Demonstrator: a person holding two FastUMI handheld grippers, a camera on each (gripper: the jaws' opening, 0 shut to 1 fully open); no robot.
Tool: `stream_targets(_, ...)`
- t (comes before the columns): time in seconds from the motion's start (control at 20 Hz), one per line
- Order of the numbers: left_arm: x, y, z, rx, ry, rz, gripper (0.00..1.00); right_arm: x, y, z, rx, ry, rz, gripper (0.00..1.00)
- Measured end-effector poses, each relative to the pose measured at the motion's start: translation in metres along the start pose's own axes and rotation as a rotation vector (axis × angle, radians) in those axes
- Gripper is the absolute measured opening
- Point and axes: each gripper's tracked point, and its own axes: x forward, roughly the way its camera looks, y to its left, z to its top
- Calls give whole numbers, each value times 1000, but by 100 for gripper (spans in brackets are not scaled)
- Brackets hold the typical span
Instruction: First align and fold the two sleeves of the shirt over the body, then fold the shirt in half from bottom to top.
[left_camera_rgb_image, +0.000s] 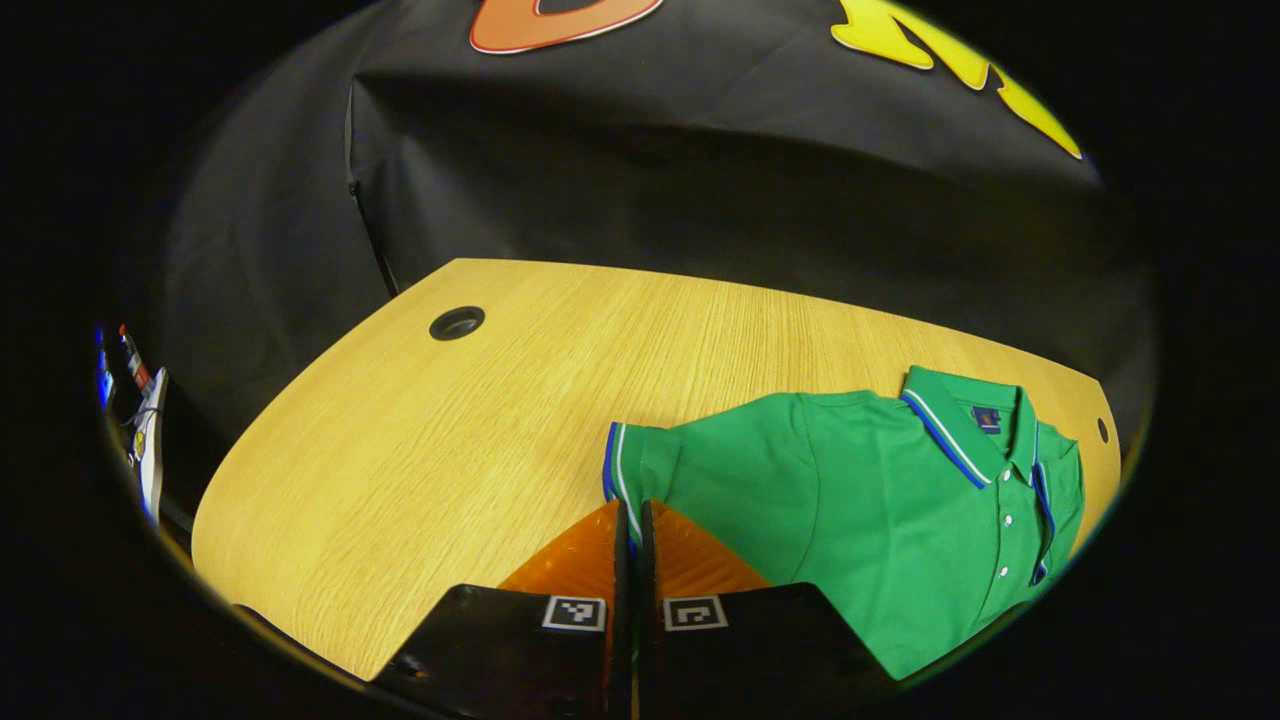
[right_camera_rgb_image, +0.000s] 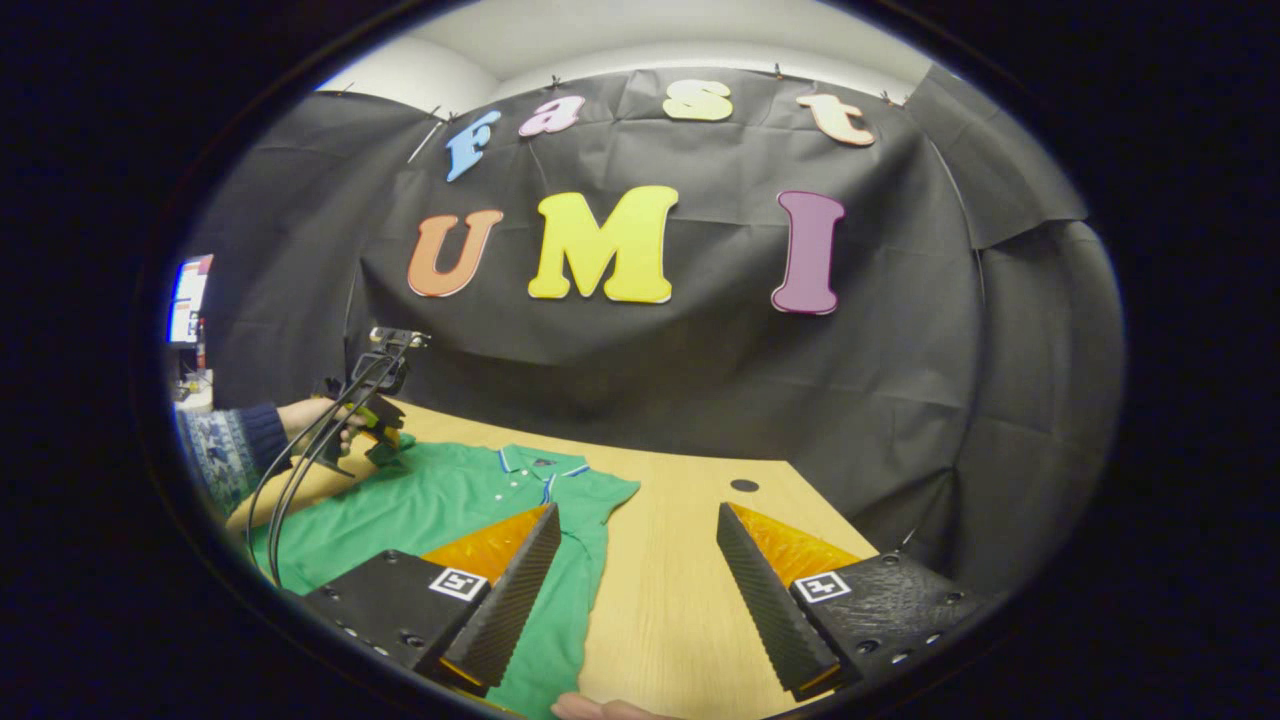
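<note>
Where black cloth walls the booth on all sides, a pale wooden table (left_camera_rgb_image: 420, 430) with round cable holes carries the green polo shirt (left_camera_rgb_image: 880, 500). Shirt lies flat, front up, collar toward the back wall, long axis running away from the person. Left gripper (left_camera_rgb_image: 632, 520) is clamped on the sleeve cuff (left_camera_rgb_image: 615, 465). Right gripper (right_camera_rgb_image: 635, 530) hovers spread wide over the shirt's edge, gripping nothing.
</note>
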Motion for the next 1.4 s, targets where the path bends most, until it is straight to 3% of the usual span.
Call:
stream_targets(0.3,-28,-24,35,56,-83,0,8,0,-2,-3,6,20,-5,95)
stream_targets(0.8,-42,-107,18,211,-76,-72,9,-1,2,-5,-15,23,-5,96)
stream_targets(0.9,-46,-109,19,239,-91,-18,12,-1,3,-6,-17,25,-3,95)
stream_targets(1.0,-56,-118,21,247,-108,-12,23,0,3,-6,-17,26,-4,95)
stream_targets(1.05,-61,-121,22,263,-116,-11,43,-1,3,-6,-16,28,-3,95)
stream_targets(1.1,-66,-121,23,282,-131,-5,72,0,3,-7,-14,28,-3,95)
stream_targets(1.2,-79,-123,24,288,-149,-23,82,-1,2,-5,-12,26,-4,95)
stream_targets(1.3,-97,-122,25,253,-174,-58,98,-2,4,-4,-9,24,-4,95)
stream_targets(1.4,-115,-114,25,217,-216,-75,100,-5,8,-3,-7,24,0,96)
